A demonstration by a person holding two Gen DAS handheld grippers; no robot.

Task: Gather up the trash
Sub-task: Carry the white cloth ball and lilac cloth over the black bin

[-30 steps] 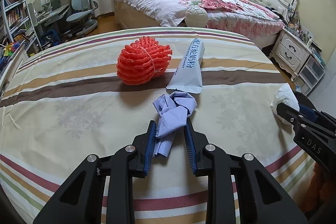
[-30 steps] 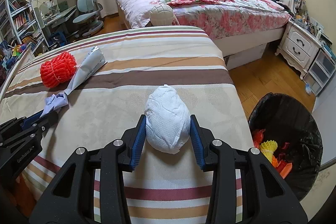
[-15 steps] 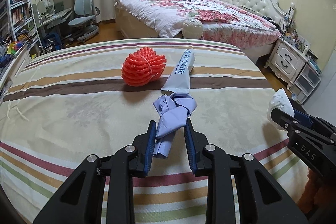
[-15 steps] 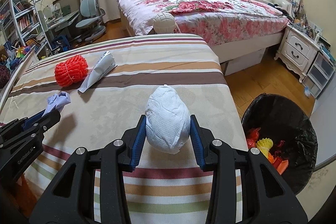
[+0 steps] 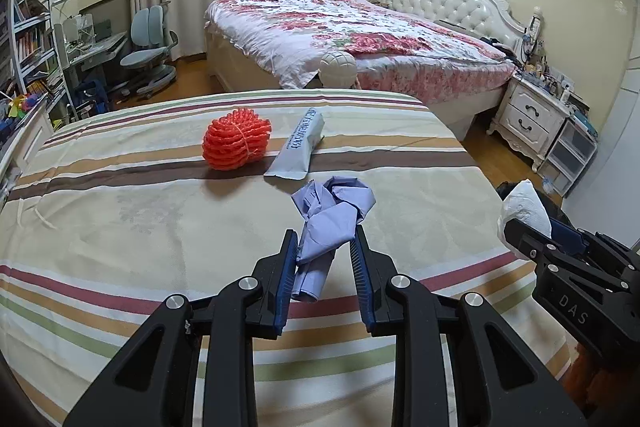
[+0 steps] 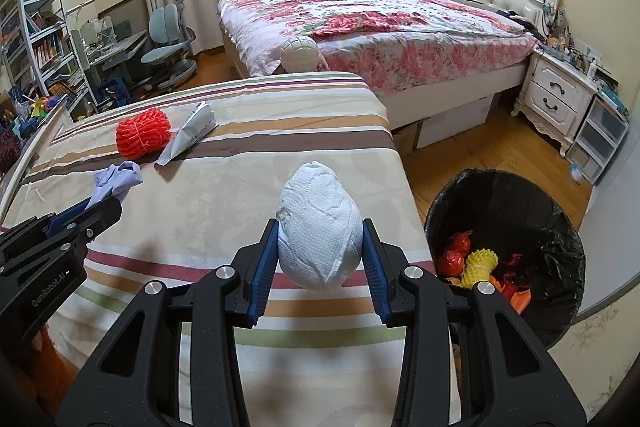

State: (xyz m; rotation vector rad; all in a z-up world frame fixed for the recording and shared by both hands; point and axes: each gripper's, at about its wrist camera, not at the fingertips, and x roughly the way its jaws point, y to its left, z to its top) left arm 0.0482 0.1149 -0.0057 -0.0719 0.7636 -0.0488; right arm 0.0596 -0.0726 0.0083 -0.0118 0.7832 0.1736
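My left gripper (image 5: 325, 241) is shut on a crumpled pale-blue paper wad (image 5: 330, 215), held above the striped table (image 5: 120, 219). My right gripper (image 6: 319, 231) is shut on a white crumpled tissue ball (image 6: 318, 227), lifted near the table's right edge. Both held items also show from the other side: the blue paper wad (image 6: 118, 181) and the white tissue ball (image 5: 522, 207). An orange foam net (image 5: 236, 139) and a light-blue packet (image 5: 298, 149) lie further back on the cloth. A black-lined trash bin (image 6: 508, 247) stands on the floor to the right, with red and yellow scraps inside.
Beyond the table stands a bed with a floral quilt (image 6: 360, 15) and a white ball (image 6: 300, 55) at its corner. A nightstand (image 6: 560, 99) and plastic drawers sit at the right wall. A desk, chair (image 6: 168, 39) and bookshelves fill the left side.
Both grippers have drawn back and risen with their loads; the table items look smaller and farther. The trash bin has come more fully into the right wrist view.
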